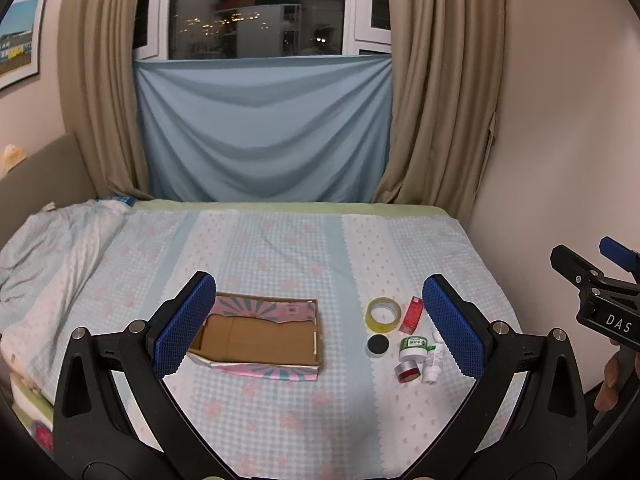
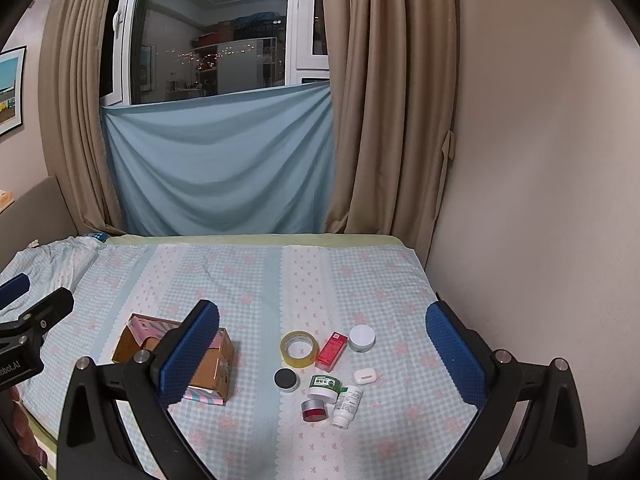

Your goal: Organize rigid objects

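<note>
An open cardboard box (image 1: 256, 340) (image 2: 132, 346) lies on the checked bedsheet. To its right sits a cluster of small items: a yellow tape roll (image 2: 299, 348) (image 1: 383, 314), a red carton (image 2: 331, 351) (image 1: 412, 314), a white round jar (image 2: 362, 337), a white earbud case (image 2: 365, 376), a black-lidded tin (image 2: 286, 380) (image 1: 377, 345), a green-labelled jar (image 2: 325, 386) (image 1: 414, 347), a red-and-silver tin (image 2: 314, 410) (image 1: 407, 372) and a small white bottle (image 2: 346, 401) (image 1: 434, 366). My left gripper (image 1: 320, 326) and right gripper (image 2: 326, 356) both hover open above them, holding nothing.
The bed (image 2: 248, 280) runs up to a wall (image 2: 540, 200) on the right and curtains (image 2: 384, 120) with a blue cloth (image 2: 220, 168) at the back. A bunched sheet (image 1: 52, 248) lies at the left. The right gripper's frame (image 1: 600, 292) shows at the left view's right edge.
</note>
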Demonstrator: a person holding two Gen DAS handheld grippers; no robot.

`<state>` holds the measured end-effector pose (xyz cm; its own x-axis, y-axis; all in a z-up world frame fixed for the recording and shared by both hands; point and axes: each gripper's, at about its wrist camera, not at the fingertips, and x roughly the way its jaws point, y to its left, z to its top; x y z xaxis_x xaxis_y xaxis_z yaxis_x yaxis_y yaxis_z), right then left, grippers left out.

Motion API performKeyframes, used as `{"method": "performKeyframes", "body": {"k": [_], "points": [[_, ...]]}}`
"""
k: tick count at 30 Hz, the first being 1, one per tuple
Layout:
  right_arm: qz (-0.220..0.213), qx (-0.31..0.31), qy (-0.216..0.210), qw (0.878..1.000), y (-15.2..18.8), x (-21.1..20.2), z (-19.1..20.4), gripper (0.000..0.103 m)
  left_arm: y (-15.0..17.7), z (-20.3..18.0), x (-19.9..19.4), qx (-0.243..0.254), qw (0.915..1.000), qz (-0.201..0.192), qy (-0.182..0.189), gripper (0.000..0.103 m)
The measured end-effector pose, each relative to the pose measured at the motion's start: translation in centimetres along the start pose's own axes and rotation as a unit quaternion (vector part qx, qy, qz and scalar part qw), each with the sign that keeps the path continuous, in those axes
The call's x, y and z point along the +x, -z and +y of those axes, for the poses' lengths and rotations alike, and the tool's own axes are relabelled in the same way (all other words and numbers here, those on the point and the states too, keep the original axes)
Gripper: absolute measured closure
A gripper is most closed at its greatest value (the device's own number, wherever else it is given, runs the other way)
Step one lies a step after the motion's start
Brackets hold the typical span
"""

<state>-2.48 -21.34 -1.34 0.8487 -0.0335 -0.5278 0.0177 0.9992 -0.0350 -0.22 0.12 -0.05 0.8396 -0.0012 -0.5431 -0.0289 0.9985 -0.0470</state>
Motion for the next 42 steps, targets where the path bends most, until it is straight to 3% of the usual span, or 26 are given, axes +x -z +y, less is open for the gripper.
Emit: {"method": "performKeyframes", "body": {"k": [42], "points": [[-0.004,-0.004,-0.003,1.000,-0.30,-0.11,0.32,0.000,0.01,-0.23,0.26,0.001,1.0000,-0.003,0.005,0.001]]}}
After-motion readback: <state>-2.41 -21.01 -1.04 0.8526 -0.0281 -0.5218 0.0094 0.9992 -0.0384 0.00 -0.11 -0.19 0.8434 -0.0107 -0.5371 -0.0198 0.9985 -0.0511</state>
